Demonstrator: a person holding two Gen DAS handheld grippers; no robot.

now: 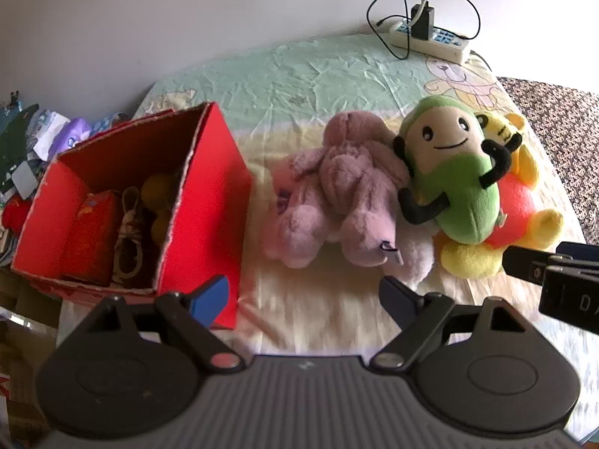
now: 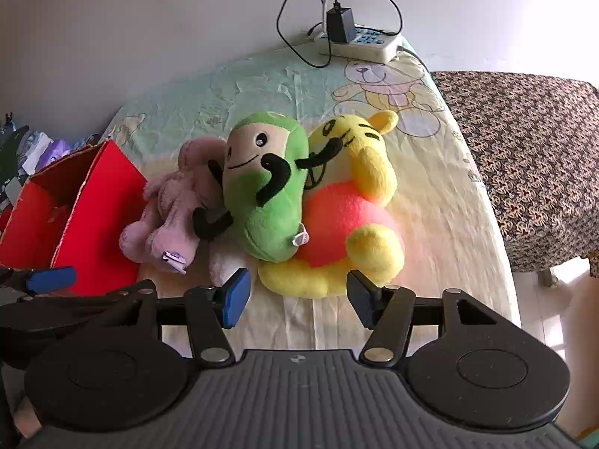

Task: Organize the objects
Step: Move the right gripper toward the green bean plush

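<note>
Fingers (image 2: 297,301) (image 1: 303,299) wide, empty; plush pile (image 2: 262,194) ahead, red box (image 1: 131,202) left.

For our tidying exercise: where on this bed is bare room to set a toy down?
Free: sheet between the toys and the power strip, and the near strip before the tongs. Crowded: pink plush, green plush and yellow bear touching, beside the red box.

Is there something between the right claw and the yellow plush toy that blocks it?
Nothing visible blocks it. The right claw is open, with only bare sheet before the yellow plush toy. The green plush leans on the toy's left side, not in front.
</note>
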